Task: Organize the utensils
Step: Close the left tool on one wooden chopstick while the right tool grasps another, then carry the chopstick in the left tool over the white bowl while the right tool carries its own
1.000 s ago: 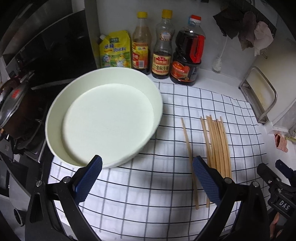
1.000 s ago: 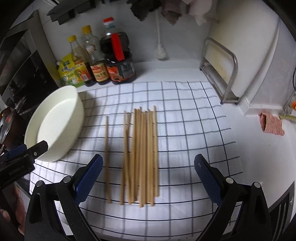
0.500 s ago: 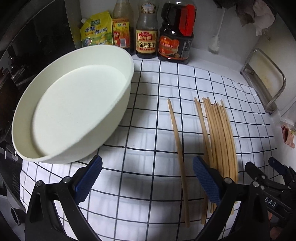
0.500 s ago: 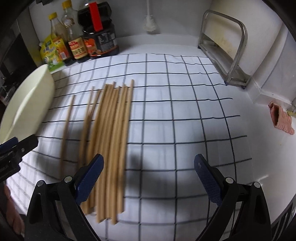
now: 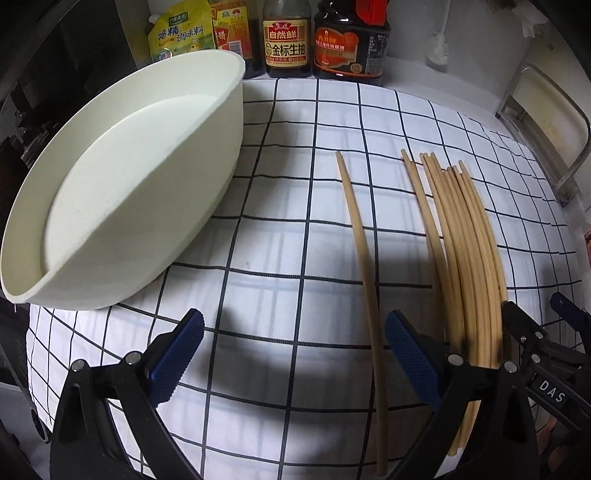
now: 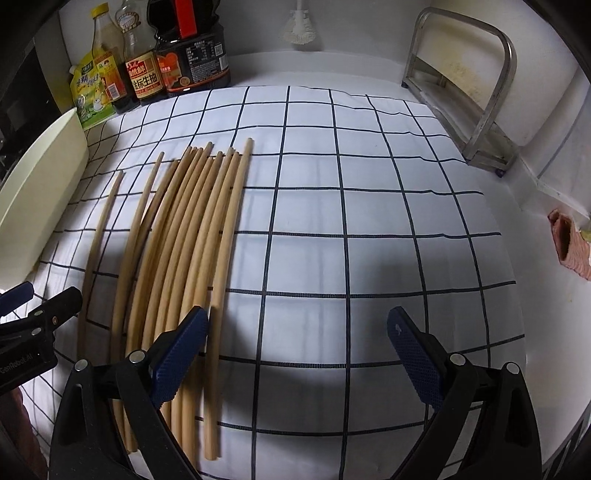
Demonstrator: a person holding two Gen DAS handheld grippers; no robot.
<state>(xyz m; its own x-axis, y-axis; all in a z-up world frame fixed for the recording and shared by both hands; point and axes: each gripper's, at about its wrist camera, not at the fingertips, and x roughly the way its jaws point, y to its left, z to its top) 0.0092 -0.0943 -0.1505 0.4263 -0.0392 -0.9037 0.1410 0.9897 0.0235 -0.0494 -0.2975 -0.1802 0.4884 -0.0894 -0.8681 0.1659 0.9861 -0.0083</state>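
Observation:
Several wooden chopsticks [image 5: 465, 243] [image 6: 192, 236] lie side by side on a white checked cloth [image 5: 295, 155] [image 6: 369, 221]. One chopstick [image 5: 364, 254] [image 6: 98, 243] lies apart, left of the bundle. A cream round dish [image 5: 122, 192] [image 6: 37, 192] stands at the cloth's left. My left gripper [image 5: 293, 354] hangs open low over the cloth, its right finger beside the lone chopstick. My right gripper [image 6: 295, 350] is open too, its left finger over the bundle's near ends, with nothing between its fingers. The right gripper's tips [image 5: 532, 332] show at the left wrist view's right edge.
Sauce bottles [image 5: 347, 40] [image 6: 192, 59] and a yellow pouch [image 5: 181, 33] [image 6: 86, 92] line the back wall. A metal rack [image 5: 546, 122] [image 6: 476, 96] stands at the right. A pink cloth [image 6: 570, 243] lies on the counter right of the checked cloth. A stove sits left of the dish.
Both grippers have come down and forward towards the cloth. The chopsticks and dish now look larger and closer. The right gripper has shifted right, so the bundle lies under its left finger.

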